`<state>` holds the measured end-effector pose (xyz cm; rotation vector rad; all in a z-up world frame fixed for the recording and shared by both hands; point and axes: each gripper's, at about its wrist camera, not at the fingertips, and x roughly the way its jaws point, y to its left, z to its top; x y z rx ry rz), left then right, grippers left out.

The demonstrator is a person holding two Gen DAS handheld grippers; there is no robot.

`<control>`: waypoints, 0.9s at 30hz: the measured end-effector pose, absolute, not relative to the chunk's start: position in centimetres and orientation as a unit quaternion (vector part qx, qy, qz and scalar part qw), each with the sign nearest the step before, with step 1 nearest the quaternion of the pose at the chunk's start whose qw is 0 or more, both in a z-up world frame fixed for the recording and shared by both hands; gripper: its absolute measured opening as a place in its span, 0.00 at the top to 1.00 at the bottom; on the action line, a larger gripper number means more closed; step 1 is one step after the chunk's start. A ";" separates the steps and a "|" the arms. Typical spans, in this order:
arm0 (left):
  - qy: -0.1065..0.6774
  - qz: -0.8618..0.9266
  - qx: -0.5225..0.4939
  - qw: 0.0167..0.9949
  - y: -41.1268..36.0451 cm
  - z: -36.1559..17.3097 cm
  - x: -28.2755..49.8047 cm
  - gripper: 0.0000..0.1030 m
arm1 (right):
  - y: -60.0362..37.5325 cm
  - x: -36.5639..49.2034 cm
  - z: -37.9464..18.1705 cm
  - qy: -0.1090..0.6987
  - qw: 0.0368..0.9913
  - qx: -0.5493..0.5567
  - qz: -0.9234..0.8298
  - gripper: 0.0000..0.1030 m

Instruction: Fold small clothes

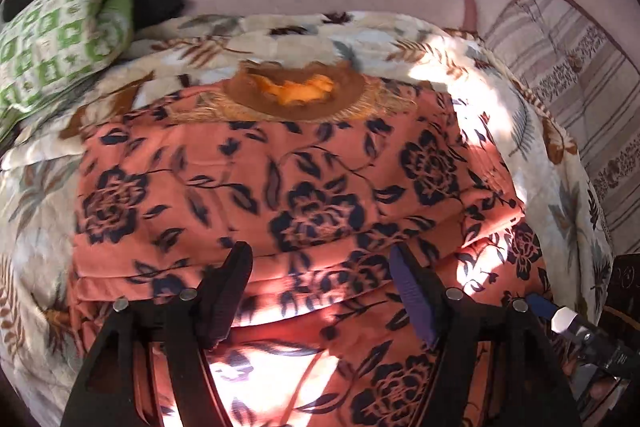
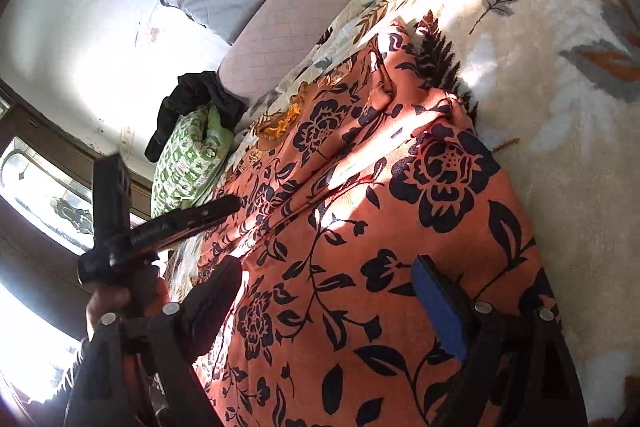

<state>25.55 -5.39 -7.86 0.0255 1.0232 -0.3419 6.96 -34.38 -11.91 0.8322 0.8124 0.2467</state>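
No readable labels anywhere. The orange floral garment (image 1: 280,187) lies spread on the leaf-print blanket (image 1: 500,99) on the bed. Left claw (image 1: 320,291) and right claw (image 2: 328,291) both hover wide over it, holding nothing. Garment's near edge is cut off.

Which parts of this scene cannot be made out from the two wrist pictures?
- Near hem of the orange floral garment: in the left wrist view it is cut off by the bottom edge and covered by the open left claw.
- Garment's near edge in the right wrist view: hidden under the open right claw.
- Black cloth on the green patterned pillow: too dark and crumpled to identify.
- Sunlit patches: washed out.
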 end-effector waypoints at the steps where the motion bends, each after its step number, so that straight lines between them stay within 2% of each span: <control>1: 0.474 -0.147 0.004 0.868 -3.2 -7.4 25.3 0.27 | -34.7 6.8 -11.7 0.381 0.827 0.397 0.116 0.14; 2: 0.462 -0.125 -0.002 0.878 -1.4 -7.2 25.3 0.20 | -35.0 6.7 -11.3 0.377 0.827 0.401 0.113 0.14; 3: 0.452 -0.100 -0.006 0.887 0.5 -7.2 25.3 0.17 | -35.3 6.6 -10.8 0.369 0.827 0.408 0.113 0.14; 7: 0.436 -0.017 -0.029 0.899 7.1 -8.7 26.6 0.17 | -36.3 8.1 -8.7 0.346 0.798 0.472 0.143 0.14; 10: 0.430 0.011 -0.067 0.900 9.6 -10.0 27.4 0.17 | -36.8 12.3 -8.0 0.336 0.769 0.524 0.143 0.14; 17: 0.469 0.017 -0.084 0.879 10.6 -13.9 29.0 0.17 | -37.5 19.7 -13.8 0.394 0.704 0.590 0.033 0.15; 19: 0.483 0.016 -0.084 0.872 10.9 -15.1 29.3 0.16 | -37.5 20.0 -14.4 0.392 0.705 0.591 0.011 0.24; 20: 0.473 0.014 -0.079 0.877 10.9 -15.2 29.1 0.15 | -37.4 20.4 -14.4 0.397 0.710 0.581 0.001 0.40; 21: 0.471 0.013 -0.070 0.879 10.8 -15.2 29.1 0.15 | -37.3 20.8 -14.3 0.407 0.715 0.568 -0.006 0.65; 23: 0.473 0.012 -0.063 0.879 10.7 -15.1 29.1 0.15 | -36.9 21.7 -13.8 0.420 0.731 0.538 -0.001 0.89; 24: 0.473 0.009 -0.064 0.879 10.8 -15.1 29.1 0.15 | -36.5 21.9 -12.6 0.417 0.750 0.513 0.001 0.94; 27: 0.473 0.004 -0.065 0.878 11.1 -15.1 29.1 0.15 | -35.2 20.6 -7.9 0.385 0.808 0.446 0.012 0.94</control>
